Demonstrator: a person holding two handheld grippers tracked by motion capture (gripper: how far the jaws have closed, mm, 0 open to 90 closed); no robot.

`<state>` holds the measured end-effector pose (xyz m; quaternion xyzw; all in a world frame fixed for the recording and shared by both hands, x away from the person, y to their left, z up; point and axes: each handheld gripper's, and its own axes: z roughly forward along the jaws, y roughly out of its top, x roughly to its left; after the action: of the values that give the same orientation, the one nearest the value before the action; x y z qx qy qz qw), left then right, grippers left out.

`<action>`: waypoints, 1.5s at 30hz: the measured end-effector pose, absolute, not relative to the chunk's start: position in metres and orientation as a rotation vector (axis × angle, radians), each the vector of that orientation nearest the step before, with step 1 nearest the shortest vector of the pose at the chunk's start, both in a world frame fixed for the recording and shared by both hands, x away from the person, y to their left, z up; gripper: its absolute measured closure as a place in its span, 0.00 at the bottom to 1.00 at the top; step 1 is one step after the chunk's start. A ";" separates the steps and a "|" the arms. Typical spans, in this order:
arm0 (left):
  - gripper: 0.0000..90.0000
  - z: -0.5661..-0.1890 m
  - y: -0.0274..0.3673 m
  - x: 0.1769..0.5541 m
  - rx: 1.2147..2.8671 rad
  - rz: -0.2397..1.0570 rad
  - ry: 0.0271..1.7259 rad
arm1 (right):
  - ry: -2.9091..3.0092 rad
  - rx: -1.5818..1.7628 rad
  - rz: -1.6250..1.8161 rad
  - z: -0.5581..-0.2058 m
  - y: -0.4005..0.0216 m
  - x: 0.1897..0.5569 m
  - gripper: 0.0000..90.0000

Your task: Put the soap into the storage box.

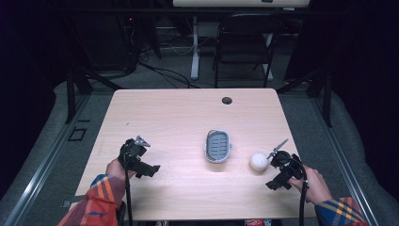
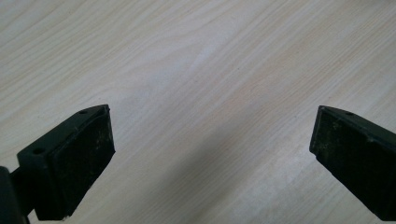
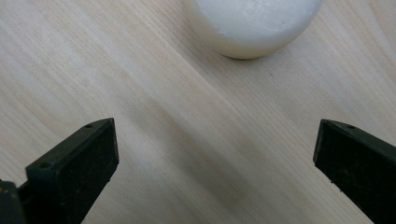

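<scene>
The smooth white rounded ball-like object point(image 1: 258, 162), matt and slightly chalky along its lower rim in the right gripper view point(image 3: 254, 25), is seen resting on the pale wood-grain laminate table point(image 1: 188, 113), just ahead of the right gripper point(image 1: 279, 159). That gripper's two black, flat-padded jaws are spread wide apart with nothing between them; in its own view point(image 3: 215, 163) the white object lies beyond the jaw tips, apart from both, roughly centred on the gap. From above, the gripper's head is seen just beside the object on its right; whether they touch cannot be told.

The left gripper point(image 1: 136, 153) is held over the left part of the table, well apart from the white object. Its scuffed black jaws are likewise released and wide open in its own view point(image 2: 210, 158), with bare, finely streaked wood between them.

A small grey rounded-rectangular plastic tray with a ribbed blue-grey inside point(image 1: 218, 146) is set near the table's middle, between the two grippers and near the white object's left side.

A dark round cable hole point(image 1: 227, 100) is found near the far edge. Open tabletop is left beyond the tray and around the left gripper. The white object sits toward the right edge, with less room there. Plaid sleeves point(image 1: 101, 202) enter from the near edge.
</scene>
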<state>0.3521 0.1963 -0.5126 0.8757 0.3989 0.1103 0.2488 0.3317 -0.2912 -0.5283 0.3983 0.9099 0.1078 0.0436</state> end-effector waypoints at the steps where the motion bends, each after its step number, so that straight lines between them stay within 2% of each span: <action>1: 0.00 -0.513 0.196 0.352 2.386 0.301 1.087 | 2.797 1.185 0.291 -0.526 -0.291 0.333 0.00; 24: 0.00 -0.515 0.196 0.355 2.406 0.282 1.081 | 2.789 1.059 0.402 -0.519 -0.270 0.331 0.00; 45: 0.00 -0.516 0.195 0.355 2.413 0.284 1.076 | 2.781 1.042 0.357 -0.523 -0.263 0.367 0.00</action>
<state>0.3548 0.1951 -0.5161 0.8816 0.3932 0.1037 0.2395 0.3674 -0.2632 -0.5228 0.3474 0.9271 0.1189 0.0751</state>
